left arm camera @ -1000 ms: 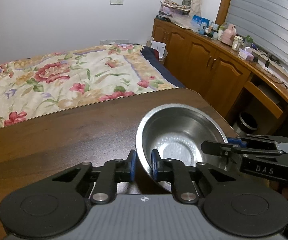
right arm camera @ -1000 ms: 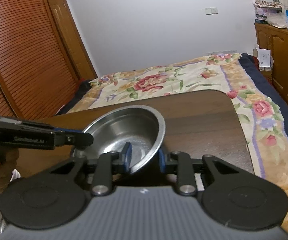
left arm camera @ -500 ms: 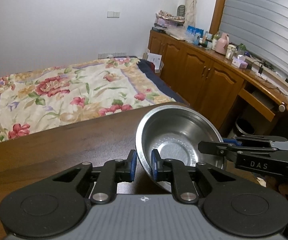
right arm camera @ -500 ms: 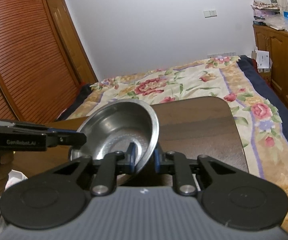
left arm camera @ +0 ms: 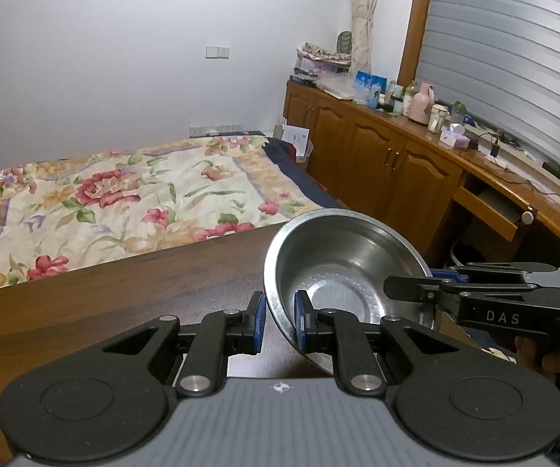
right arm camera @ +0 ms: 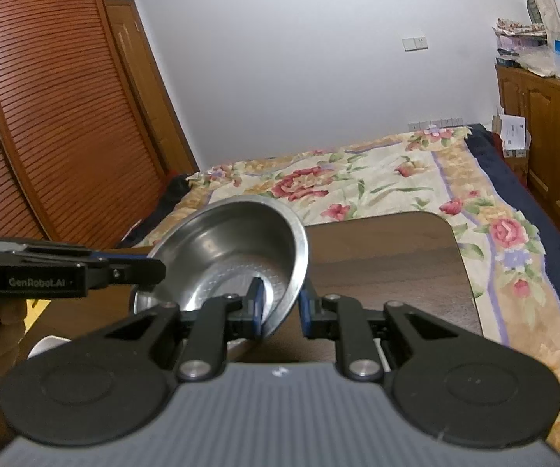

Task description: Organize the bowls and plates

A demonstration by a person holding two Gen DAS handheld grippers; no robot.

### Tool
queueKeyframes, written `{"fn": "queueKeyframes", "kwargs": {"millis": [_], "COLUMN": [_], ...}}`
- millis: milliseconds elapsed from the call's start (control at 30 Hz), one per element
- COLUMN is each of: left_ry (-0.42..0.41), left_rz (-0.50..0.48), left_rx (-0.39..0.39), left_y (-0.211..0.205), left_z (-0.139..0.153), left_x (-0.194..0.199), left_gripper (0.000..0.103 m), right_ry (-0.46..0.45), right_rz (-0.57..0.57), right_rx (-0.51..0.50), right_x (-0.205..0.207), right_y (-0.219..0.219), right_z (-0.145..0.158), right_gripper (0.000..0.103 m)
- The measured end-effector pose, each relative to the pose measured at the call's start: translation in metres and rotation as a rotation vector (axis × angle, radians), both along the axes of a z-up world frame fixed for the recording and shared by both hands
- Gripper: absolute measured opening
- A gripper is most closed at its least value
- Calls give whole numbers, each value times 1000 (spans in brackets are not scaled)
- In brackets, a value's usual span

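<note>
Both tools [left arm camera: 279, 321] [right arm camera: 282, 305] have raised bowl [left arm camera: 342, 257] higher

Shiny steel bowl [left arm camera: 352, 268] is up off the dark wood table [left arm camera: 124, 292], empty, tipped a bit, rim pinched on both sides by the left gripper [left arm camera: 280, 321] and right gripper [right arm camera: 282, 307].

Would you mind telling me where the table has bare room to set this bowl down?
Table is bare between steel bowl and the bed-side edge, and left of it. Crowded at the bowl: left gripper, right gripper.
</note>
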State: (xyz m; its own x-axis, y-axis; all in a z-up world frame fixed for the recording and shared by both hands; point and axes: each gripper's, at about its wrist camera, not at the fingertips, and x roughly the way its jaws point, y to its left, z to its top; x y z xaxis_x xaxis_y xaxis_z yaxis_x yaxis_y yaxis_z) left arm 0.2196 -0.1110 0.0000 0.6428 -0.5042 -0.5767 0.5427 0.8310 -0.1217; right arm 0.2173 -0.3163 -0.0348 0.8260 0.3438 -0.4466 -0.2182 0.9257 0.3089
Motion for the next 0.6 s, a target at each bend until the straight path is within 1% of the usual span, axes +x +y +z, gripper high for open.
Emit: {"fn": "queueKeyframes", "kwargs": {"millis": [400, 600], "left_ry": [-2, 9], "left_rz": [13, 23], "left_rx": [-12, -37], "left_y": [23, 34], "left_z": [-5, -8], "left_x": [-35, -51], "left_gripper": [18, 18], "right_ry": [-2, 8], "right_rz": [15, 25], "right_rx": [-21, -18], "right_x": [-21, -32], "right_y": [15, 24], "right_z": [6, 5], "right_gripper": [21, 21]}}
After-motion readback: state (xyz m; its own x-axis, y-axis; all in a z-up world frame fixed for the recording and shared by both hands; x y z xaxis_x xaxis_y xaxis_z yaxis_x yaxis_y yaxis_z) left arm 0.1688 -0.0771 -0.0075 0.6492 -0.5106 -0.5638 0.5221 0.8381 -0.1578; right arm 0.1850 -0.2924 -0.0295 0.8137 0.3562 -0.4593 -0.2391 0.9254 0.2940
